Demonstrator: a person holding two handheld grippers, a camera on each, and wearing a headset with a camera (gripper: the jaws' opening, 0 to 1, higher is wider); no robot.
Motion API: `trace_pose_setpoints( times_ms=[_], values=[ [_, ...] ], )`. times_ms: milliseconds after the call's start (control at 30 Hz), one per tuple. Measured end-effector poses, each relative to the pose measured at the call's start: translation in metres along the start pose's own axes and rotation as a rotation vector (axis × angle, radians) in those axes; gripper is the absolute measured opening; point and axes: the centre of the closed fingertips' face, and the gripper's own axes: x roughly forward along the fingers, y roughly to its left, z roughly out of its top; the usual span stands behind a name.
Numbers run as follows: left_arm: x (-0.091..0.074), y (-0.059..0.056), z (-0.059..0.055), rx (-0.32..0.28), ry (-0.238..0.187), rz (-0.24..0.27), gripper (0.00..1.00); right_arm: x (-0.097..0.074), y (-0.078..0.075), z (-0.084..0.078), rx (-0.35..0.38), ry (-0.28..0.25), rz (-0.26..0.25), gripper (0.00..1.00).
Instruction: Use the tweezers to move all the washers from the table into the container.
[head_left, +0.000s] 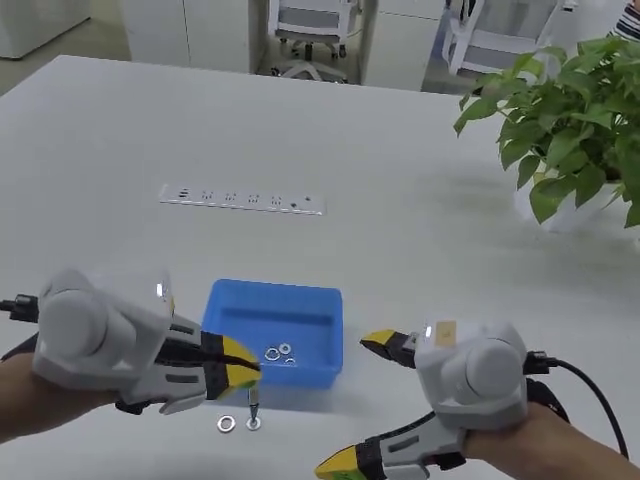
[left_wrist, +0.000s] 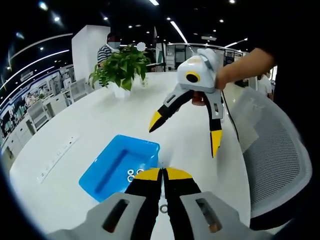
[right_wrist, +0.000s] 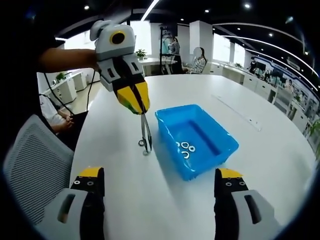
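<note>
My left gripper (head_left: 243, 368) has its yellow-tipped fingers pressed together on the slim metal tweezers (head_left: 253, 398). The tweezers point down at the white desk (head_left: 420, 230), just in front of the shallow blue plastic container (head_left: 275, 291). Two small silver metal washers (head_left: 226, 424) lie side by side on the desk there. In the head view the tweezer tips stand at the right-hand one, though I cannot tell whether they pinch it. In the right gripper view the left gripper (right_wrist: 134, 105) hangs over the tweezers (right_wrist: 145, 131), with the washers (right_wrist: 142, 143) at their tips, beside the container (right_wrist: 210, 160). Three more washers (head_left: 281, 353) rest on the container's floor, toward its near end. My right gripper (head_left: 355, 405) hovers to the right of the container, its fingers spread wide and holding nothing. The left gripper view shows the right gripper (left_wrist: 185, 134) above the desk, apart from the container (left_wrist: 115, 167). A long white power strip (head_left: 240, 198) lies well behind the container, and a leafy green potted plant (head_left: 570, 120) stands at the far right.
</note>
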Motion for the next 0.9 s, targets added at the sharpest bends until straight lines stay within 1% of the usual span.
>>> trace_pose_setpoints(
  times_ms=[67, 200, 300, 367, 600, 733, 800, 900],
  values=[
    [-0.001, 0.000, -0.001, 0.000, 0.000, -0.003, 0.06, 0.001, 0.002, 0.005, -0.019, -0.019, 0.015, 0.89],
    [-0.001, -0.001, -0.001, 0.000, -0.003, -0.010, 0.06, 0.004, 0.004, 0.010, -0.049, -0.030, 0.039, 0.80],
    [-0.001, -0.001, -0.001, 0.004, -0.005, -0.023, 0.06, 0.008, 0.009, 0.014, -0.078, -0.038, 0.070, 0.73],
    [-0.001, -0.003, -0.001, 0.001, -0.008, -0.033, 0.06, 0.011, 0.012, 0.015, -0.102, -0.036, 0.087, 0.67],
    [-0.001, -0.005, -0.001, -0.009, -0.009, -0.052, 0.06, 0.024, 0.019, 0.020, -0.159, -0.028, 0.144, 0.50],
    [-0.003, -0.002, -0.003, -0.015, -0.008, -0.053, 0.06, 0.034, 0.020, 0.022, -0.193, -0.021, 0.172, 0.44],
    [-0.003, -0.004, -0.003, -0.015, -0.007, -0.057, 0.06, 0.038, 0.021, 0.024, -0.210, -0.021, 0.179, 0.41],
    [-0.003, -0.003, -0.002, -0.016, -0.008, -0.059, 0.06, 0.044, 0.021, 0.026, -0.218, -0.023, 0.192, 0.37]
  ],
)
